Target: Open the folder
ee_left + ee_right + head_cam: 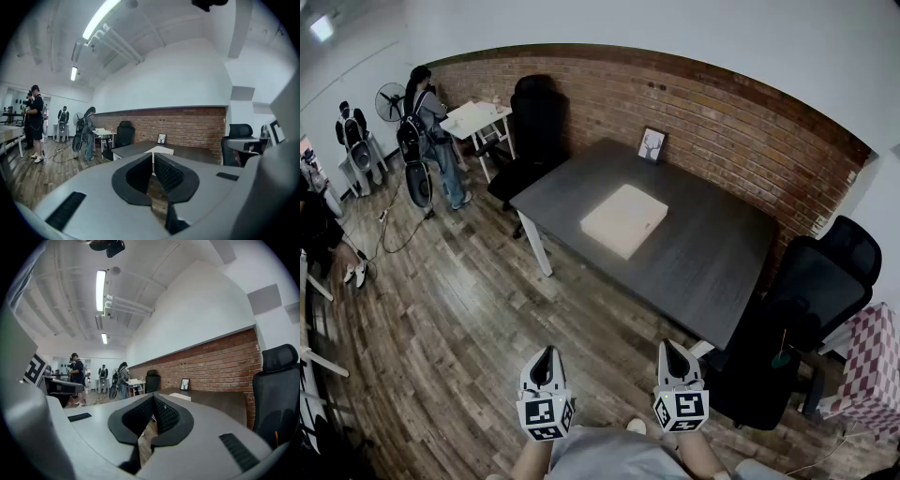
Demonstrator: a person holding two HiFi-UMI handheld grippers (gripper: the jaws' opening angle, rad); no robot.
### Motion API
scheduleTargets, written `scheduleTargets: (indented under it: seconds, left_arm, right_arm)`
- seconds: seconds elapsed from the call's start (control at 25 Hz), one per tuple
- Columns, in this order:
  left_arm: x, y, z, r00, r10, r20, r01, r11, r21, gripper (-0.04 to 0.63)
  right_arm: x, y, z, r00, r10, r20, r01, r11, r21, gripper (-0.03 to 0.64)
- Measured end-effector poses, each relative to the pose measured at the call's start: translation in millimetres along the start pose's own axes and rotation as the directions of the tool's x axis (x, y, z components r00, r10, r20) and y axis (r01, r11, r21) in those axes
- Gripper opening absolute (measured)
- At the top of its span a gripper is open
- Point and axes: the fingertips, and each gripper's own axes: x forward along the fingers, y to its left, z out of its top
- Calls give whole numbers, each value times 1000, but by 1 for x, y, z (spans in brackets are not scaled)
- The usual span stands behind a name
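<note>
The folder (623, 220), a flat cream-coloured rectangle, is seen lying near the middle of the dark grey table (712, 272); it appears to be closed, though it is too far off for its edges to be made out. A small framed picture (652, 144) is propped at the table's far edge against the brick wall (722, 112). The left gripper (544, 353) and the right gripper (670, 345) are held side by side low in the head view, over the wooden floor (459, 319), well apart from the table and the folder. In the left gripper view the jaws are shown pressed together with nothing between them, and the folder is glimpsed far beyond their tips. In the right gripper view the jaws are likewise shown together and empty, pointed towards the table. One black office chair (534, 117) is placed at the table's far left corner and another black chair (825, 272) at its right side. A person with a backpack (431, 127) is seen standing beside a small white table (478, 117) in the background
</note>
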Motion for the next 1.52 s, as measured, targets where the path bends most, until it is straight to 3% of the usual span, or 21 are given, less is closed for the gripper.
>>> scheduleTargets:
  seconds: [0.4,0.76,1.52]
  left_arm:
    - [-5,-18,-5,1000,6,-18,-6,1000,4,12]
    - [-4,-42,-11,999,31,-29,-31,1000,-1,12]
    - [7,-87,-18,997,64,-41,-64,998,5,12]
  right_arm:
    - [-9,-10,-4,1000,15,-13,-15,1000,-2,-2]
    - [-12,-20,-5,997,78,-25,-79,996,-51,-2]
    - [-8,-52,-13,988,151,-43,-153,988,-38,-2]
